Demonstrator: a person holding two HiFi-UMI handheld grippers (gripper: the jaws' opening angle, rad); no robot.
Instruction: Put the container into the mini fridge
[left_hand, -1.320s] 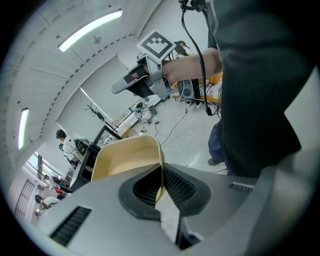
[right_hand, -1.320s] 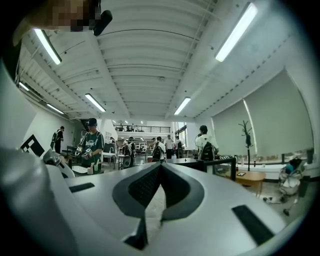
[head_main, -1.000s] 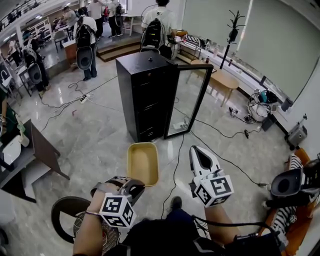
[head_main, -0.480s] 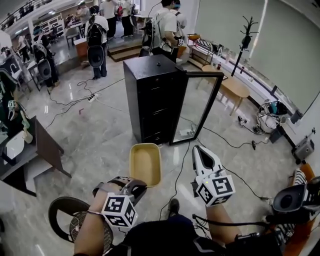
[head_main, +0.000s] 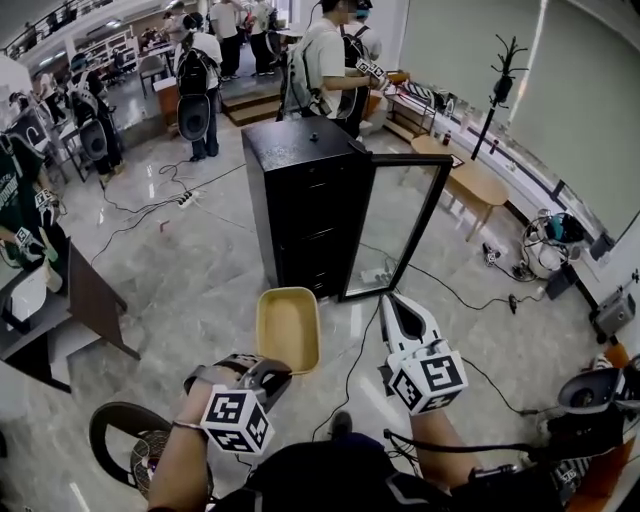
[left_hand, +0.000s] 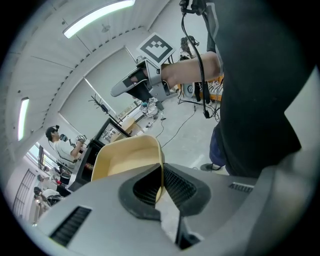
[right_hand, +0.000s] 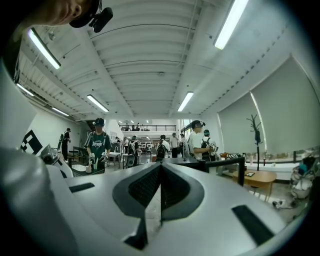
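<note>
The yellow container (head_main: 288, 328) is being pinched by its near rim in the left claw (head_main: 270, 374). It is being held out over the floor (head_main: 200, 290), a little way in front of the black mini fridge (head_main: 300, 200). It is not inside yet. The right claw (head_main: 396, 305) is being kept pressed together with nothing in it, just beside the container.

The step in hand is likely the bringing of the container to the fridge. Only a thin edge is being gripped, so the container could tip or slip. The grip is best kept tight and the container kept flat. The glass door (head_main: 398, 225) is standing wide open, so the container is best brought round to the open side and not bumped on the door. A cable (head_main: 352, 345) is lying on the floor near the feet, so it is best stepped over. The empty right claw could be used to steady the far side of the container.

The inside of the fridge is not being shown in the head view, because the open side is being faced away. In the left claw's view a bit of it is being shown, but it is too small and dark to make out. So it cannot be told which shelf has room. The underside of the container is being hidden too. The people (head_main: 330, 60) behind the fridge are small and partly cut off.
</note>
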